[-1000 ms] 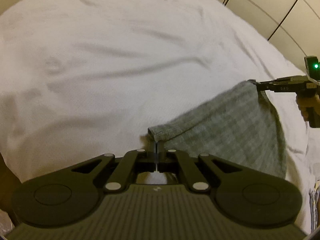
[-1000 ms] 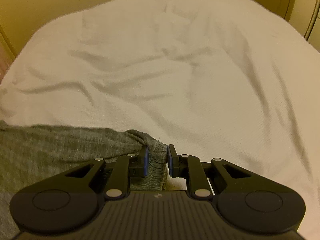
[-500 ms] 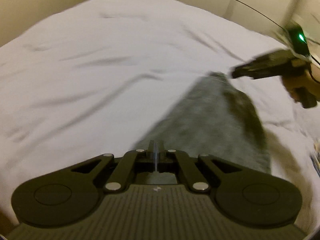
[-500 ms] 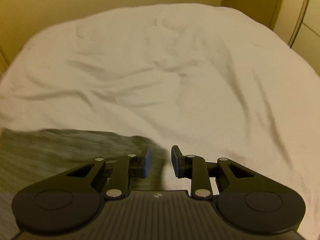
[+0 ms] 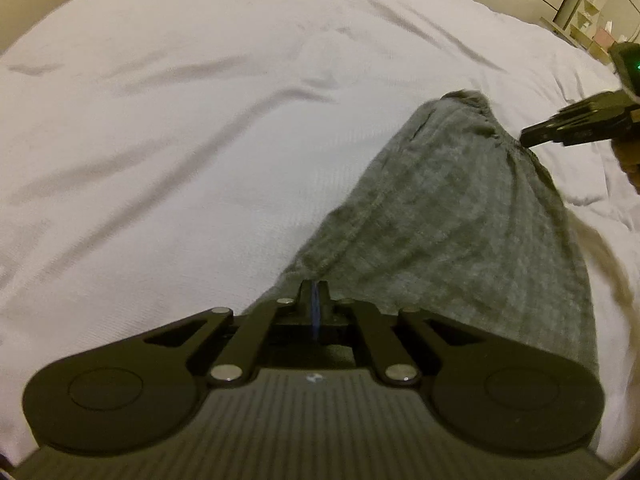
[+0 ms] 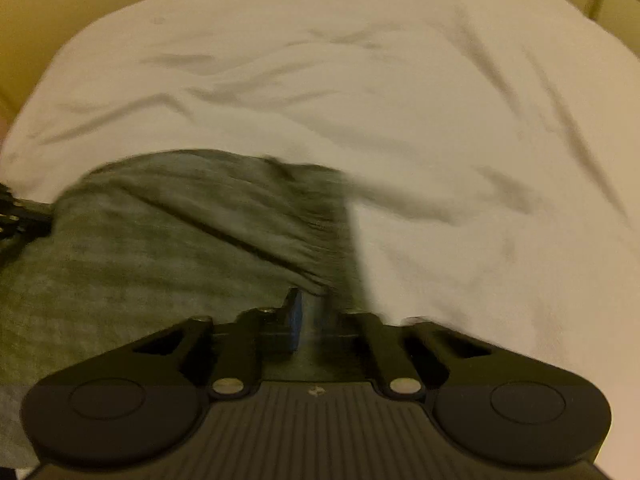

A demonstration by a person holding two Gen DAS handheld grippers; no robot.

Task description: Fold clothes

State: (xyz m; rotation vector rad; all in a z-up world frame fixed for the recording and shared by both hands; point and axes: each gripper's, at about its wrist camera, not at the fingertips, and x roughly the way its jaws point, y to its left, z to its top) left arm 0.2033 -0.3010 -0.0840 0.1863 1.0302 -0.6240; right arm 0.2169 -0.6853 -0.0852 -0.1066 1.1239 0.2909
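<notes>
My left gripper (image 5: 315, 300) jaws pinched on cloth (image 5: 452, 216) corner at 6. Right gripper (image 6: 310, 314) blurred, jaw state unclear. Cloth on bed (image 5: 180, 120), 3 o'clock side. Soft, light, droopy; grip corners.

I have a bed (image 5: 200, 128) under both cameras, covered by a white sheet (image 6: 460, 128) creased into long shallow wrinkles. One grey garment (image 5: 448, 216) lies directly on it. From my left gripper (image 5: 315, 292) it runs ahead and to the right. From my right gripper (image 6: 310, 310) it spreads ahead and to the left, bunched into folds.
</notes>
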